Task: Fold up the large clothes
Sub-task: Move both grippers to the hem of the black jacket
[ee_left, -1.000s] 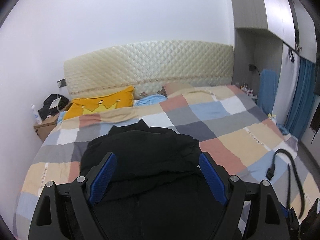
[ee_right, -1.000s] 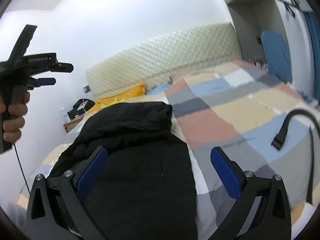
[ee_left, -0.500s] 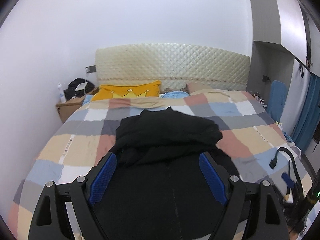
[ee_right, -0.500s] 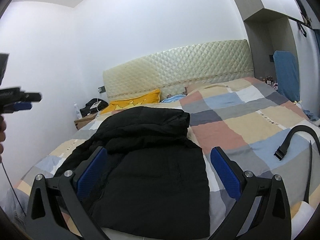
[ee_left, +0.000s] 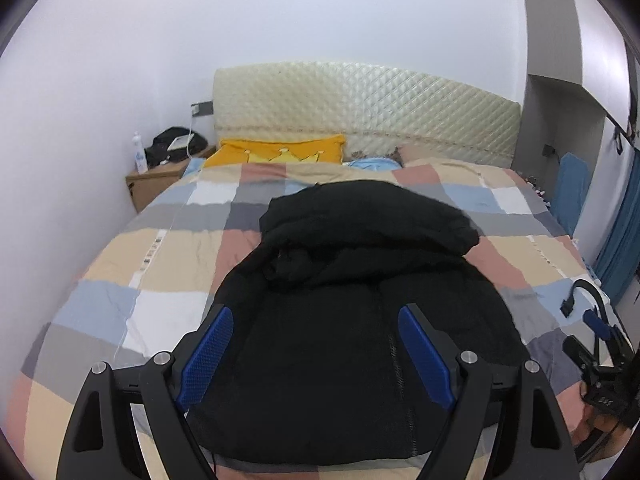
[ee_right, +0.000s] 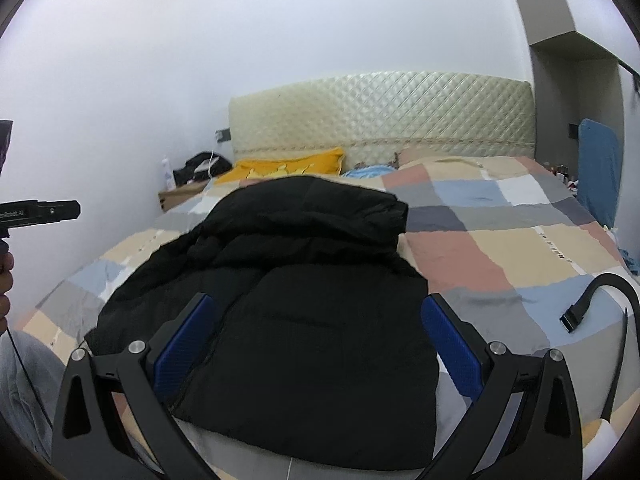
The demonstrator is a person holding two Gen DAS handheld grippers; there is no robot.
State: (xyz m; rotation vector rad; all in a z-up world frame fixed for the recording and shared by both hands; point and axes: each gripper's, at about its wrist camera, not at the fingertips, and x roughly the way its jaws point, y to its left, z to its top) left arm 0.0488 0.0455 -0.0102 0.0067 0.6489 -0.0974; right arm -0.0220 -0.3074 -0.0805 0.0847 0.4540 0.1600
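- The black padded jacket (ee_left: 352, 300) lay on the bed's checked quilt (ee_left: 132, 276), hood end toward the quilted headboard (ee_left: 360, 108) and hem toward the foot of the bed, right under the cameras.
- Its long axis ran straight away from both tongs, hem near, hood far, with the zip line showing down the near panel in the left wrist view.
- The left tongs (ee_left: 316, 356) were released, blue pads standing wide with nothing between them, poised over the middle of the hem end.
- The right tongs (ee_right: 316, 344) were likewise released and empty, hanging above the same near panel; the jacket's right edge sat just inside the right pad.
- Both hands looked about equally near the hem. My read: the left hand was better placed for the side that spilled out toward the wall, the right for the straighter edge by the loose black strap (ee_right: 592, 300).
- The jacket looked bulky and puffy, the hood flopped over in a thick roll, the left side rumpled, the right side lying fairly flat.
- Judging by that, the fold was partly made at best, and thick padding like this would likely spring back unless pressed.
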